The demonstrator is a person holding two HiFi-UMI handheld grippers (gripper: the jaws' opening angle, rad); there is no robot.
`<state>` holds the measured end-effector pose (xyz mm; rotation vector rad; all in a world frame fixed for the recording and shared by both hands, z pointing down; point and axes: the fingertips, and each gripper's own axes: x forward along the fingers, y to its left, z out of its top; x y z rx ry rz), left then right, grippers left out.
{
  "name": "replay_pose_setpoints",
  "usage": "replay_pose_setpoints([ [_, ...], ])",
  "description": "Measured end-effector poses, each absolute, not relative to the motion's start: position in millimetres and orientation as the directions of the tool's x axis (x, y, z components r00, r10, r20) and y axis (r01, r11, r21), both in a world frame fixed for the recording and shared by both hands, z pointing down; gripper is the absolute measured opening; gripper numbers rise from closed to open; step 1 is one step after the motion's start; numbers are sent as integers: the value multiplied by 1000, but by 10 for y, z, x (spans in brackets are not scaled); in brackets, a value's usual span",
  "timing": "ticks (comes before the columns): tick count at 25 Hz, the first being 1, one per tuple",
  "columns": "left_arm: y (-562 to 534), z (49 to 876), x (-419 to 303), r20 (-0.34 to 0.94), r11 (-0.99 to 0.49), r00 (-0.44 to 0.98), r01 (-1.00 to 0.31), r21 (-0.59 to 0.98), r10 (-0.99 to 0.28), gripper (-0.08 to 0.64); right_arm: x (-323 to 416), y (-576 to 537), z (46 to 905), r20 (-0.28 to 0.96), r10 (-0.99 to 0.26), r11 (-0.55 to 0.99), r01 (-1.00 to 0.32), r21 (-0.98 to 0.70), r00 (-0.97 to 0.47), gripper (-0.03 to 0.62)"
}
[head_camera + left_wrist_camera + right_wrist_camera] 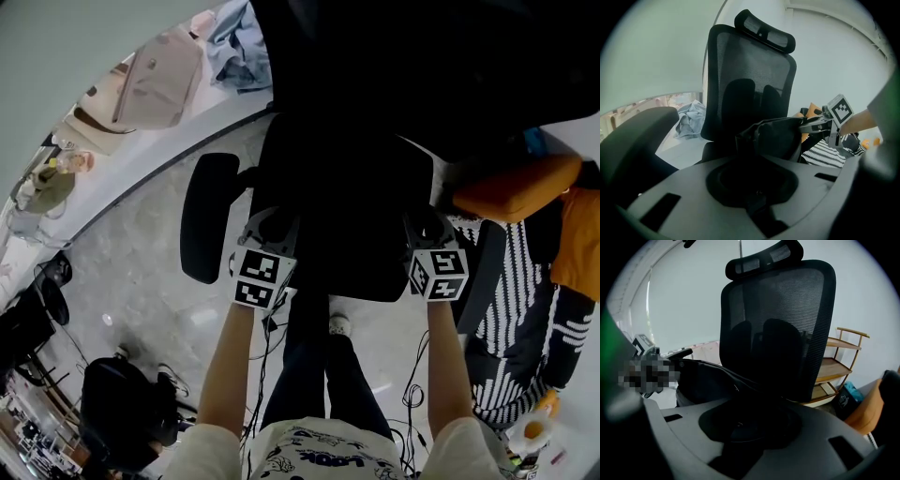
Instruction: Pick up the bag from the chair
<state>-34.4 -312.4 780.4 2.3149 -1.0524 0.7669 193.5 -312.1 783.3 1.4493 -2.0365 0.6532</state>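
Since the bag (778, 136) lay wide on the chair (750, 70), left tongs (683, 354) and right tongs (808, 123) each clamped an end, seemingly for balance.

A crumpled blue cloth (236, 45) lies near a beige pouch (155, 80); a wooden shelf (839, 367) stands beside an orange seat (869, 416)

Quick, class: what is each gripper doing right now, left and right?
Left gripper: closed on the bag.
Right gripper: closed on the bag's other end.
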Motion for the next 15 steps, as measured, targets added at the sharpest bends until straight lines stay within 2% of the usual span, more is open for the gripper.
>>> replay_pose_setpoints([
  [8,-2832,7558,-391,665,-586,533,-792,173,-523,38,1874,-2808,7526,663,-707,277,-959,-62,-247,137],
  [15,-2502,7006,-390,626,-595,529,-794,127,-573,37,1868,-2395,6926,601,-762,269,-962,-46,-242,130],
])
